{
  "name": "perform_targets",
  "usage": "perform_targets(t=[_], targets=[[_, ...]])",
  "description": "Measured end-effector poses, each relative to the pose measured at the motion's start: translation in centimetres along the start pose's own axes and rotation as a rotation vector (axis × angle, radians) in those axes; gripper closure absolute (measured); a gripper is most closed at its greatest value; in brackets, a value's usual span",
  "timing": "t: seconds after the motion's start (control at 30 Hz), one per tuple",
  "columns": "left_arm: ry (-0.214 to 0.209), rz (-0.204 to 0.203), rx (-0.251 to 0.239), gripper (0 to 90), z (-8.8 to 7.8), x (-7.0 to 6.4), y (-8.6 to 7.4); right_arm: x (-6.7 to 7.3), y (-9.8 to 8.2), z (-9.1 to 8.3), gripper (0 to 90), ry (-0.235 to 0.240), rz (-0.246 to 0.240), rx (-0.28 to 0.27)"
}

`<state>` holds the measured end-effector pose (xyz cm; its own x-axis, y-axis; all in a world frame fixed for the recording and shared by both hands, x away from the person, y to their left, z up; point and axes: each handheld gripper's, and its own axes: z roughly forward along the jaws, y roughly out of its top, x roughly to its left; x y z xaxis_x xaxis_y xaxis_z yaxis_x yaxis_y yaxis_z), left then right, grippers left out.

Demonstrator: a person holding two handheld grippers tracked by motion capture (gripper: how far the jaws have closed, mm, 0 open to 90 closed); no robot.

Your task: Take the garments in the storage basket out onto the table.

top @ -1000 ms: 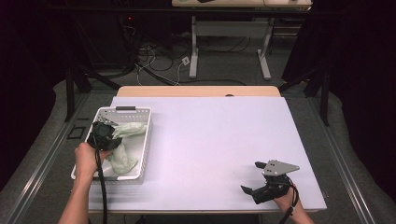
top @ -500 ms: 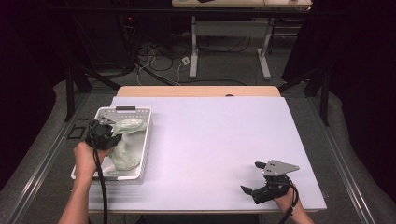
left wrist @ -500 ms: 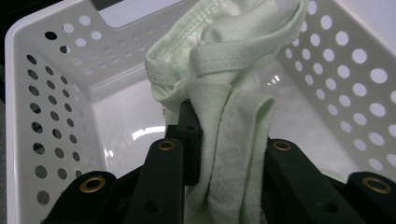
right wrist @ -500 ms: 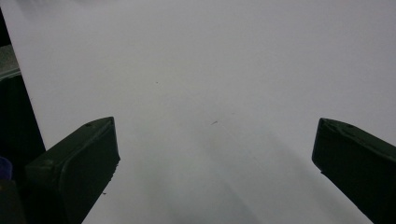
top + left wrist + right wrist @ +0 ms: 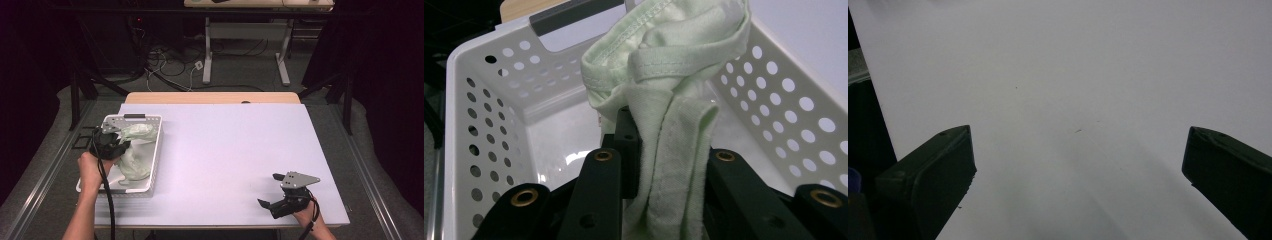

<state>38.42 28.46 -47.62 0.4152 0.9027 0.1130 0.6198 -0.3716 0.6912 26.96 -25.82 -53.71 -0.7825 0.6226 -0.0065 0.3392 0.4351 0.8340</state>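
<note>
A pale green cloth (image 5: pixel 136 152) lies bunched inside a white perforated basket (image 5: pixel 154 155) at the table's left side. My left gripper (image 5: pixel 114 142) is down in the basket, shut on a fold of the cloth. In the left gripper view the cloth (image 5: pixel 669 55) rises out of the closed jaws of the left gripper (image 5: pixel 664 155) and hangs over the basket wall (image 5: pixel 484 100). My right gripper (image 5: pixel 268 190) rests near the table's front right edge, open and holding nothing. In its own view the right gripper (image 5: pixel 1079 137) has its jaws wide apart over bare white table.
The white tabletop (image 5: pixel 235 150) stretches between the two grippers. A grey handle (image 5: pixel 134 116) sits at the basket's far end. Beyond the table are cables on the floor (image 5: pixel 170 60) and the legs of another desk (image 5: pixel 207 50).
The left gripper has shifted slightly inside the basket with the cloth in it, and the cloth has bunched up. The right gripper has not moved.
</note>
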Motion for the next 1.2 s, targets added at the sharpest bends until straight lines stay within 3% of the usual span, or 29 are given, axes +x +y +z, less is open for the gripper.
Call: perform_targets(t=[0.73, 0.77, 1.0, 1.2], targets=[[0.014, 0.005, -0.083, 77.2, -1.7, -0.6, 1.0, 0.0, 0.0, 0.0, 0.0, 0.0, -0.004, 0.008], [0.016, 0.021, -0.081, 77.2, -1.9, -0.6, 1.1, 0.0, 0.0, 0.0, 0.0, -0.002, -0.005, 0.008], [0.022, 0.016, -0.126, 77.2, -2.6, -1.1, 1.6, 0.0, 0.0, 0.1, 0.1, -0.003, -0.007, -0.001], [0.019, 0.045, -0.144, 77.2, -3.2, -1.7, 2.3, 0.0, 0.0, 0.1, 0.1, -0.004, -0.003, 0.0]])
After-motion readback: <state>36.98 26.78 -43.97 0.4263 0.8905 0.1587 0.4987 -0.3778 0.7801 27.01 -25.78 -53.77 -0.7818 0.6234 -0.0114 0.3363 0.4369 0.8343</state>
